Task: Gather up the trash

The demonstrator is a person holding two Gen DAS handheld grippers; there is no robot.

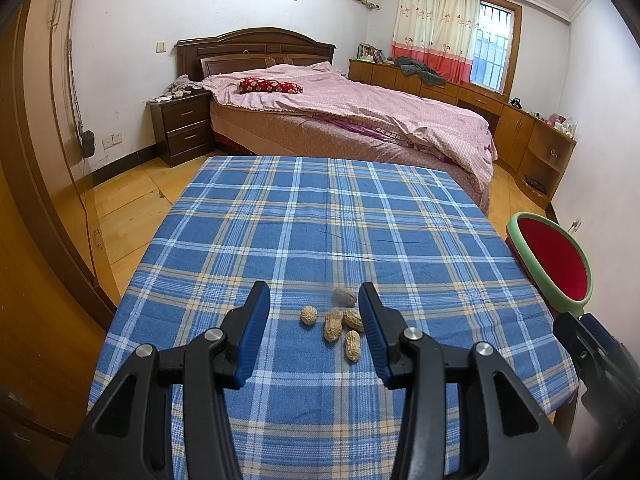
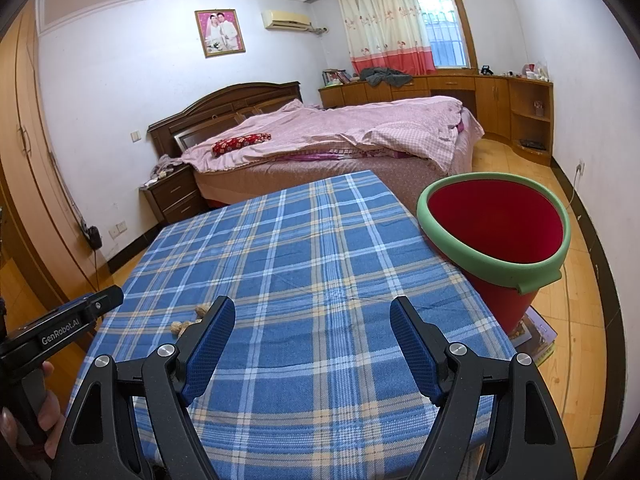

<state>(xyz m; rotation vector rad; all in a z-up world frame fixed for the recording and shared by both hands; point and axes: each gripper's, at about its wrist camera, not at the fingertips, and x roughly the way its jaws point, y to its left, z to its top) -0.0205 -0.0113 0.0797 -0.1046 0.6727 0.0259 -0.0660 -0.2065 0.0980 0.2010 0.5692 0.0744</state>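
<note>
A cluster of peanuts (image 1: 336, 320) lies on the near part of the table (image 1: 320, 216). A bin (image 2: 496, 236) stands just beside the table's right edge. Behind the table is a bed (image 1: 340, 120), with a nightstand (image 1: 182, 126) to its left.

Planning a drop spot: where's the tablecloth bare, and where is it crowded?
Bare: the whole far half of the tablecloth toward the bed, and the right side beside the red bin. Crowded: the peanuts ahead of the left claw.
</note>
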